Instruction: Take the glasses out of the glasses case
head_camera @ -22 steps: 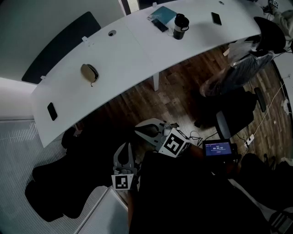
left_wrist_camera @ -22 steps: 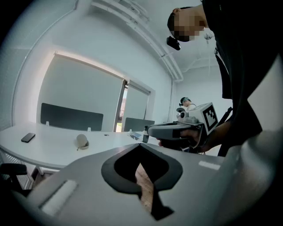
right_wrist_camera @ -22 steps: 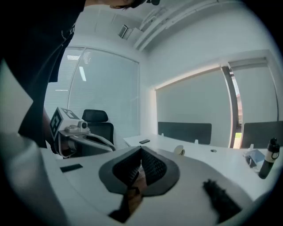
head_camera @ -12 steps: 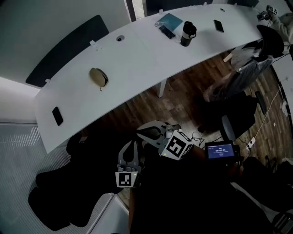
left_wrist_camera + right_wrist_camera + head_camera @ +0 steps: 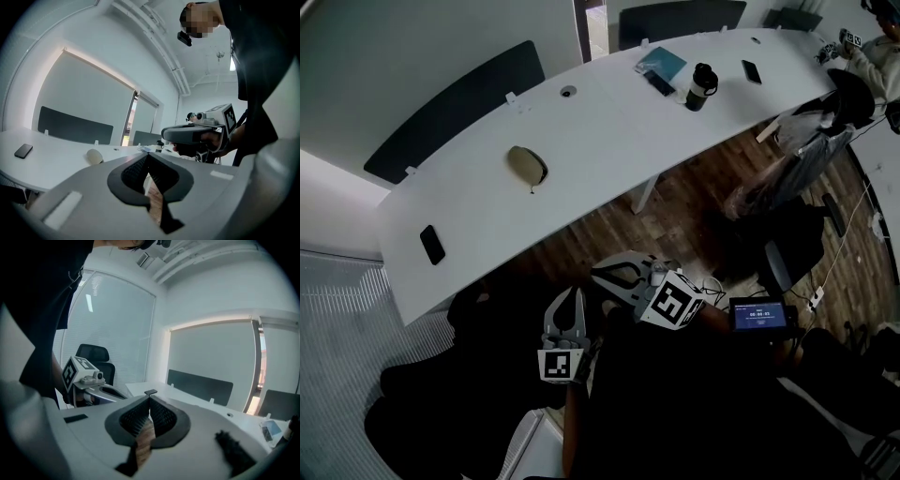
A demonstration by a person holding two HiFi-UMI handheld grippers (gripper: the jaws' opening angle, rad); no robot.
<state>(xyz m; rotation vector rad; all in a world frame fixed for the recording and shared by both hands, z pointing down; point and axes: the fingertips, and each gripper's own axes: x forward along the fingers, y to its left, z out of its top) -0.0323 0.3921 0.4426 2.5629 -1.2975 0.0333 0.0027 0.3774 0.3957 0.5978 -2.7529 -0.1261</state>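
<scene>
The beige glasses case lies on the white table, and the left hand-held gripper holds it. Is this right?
No. The glasses case lies on the white table, but the left hand-held gripper is shut, empty, apart from it: see the head view.

Long white table [image 5: 609, 131] over wood floor [image 5: 675, 214].

head: high, steeply down on table [image 5: 600, 141] | gripper views: close behind fingers [image 5: 134, 173], roughly level | shared: table

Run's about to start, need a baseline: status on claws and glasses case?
Left claw shut, empty. Right claw shut, empty. Both held low, off the table. Glasses case lies closed on table, untouched. Nothing close around it.
</scene>
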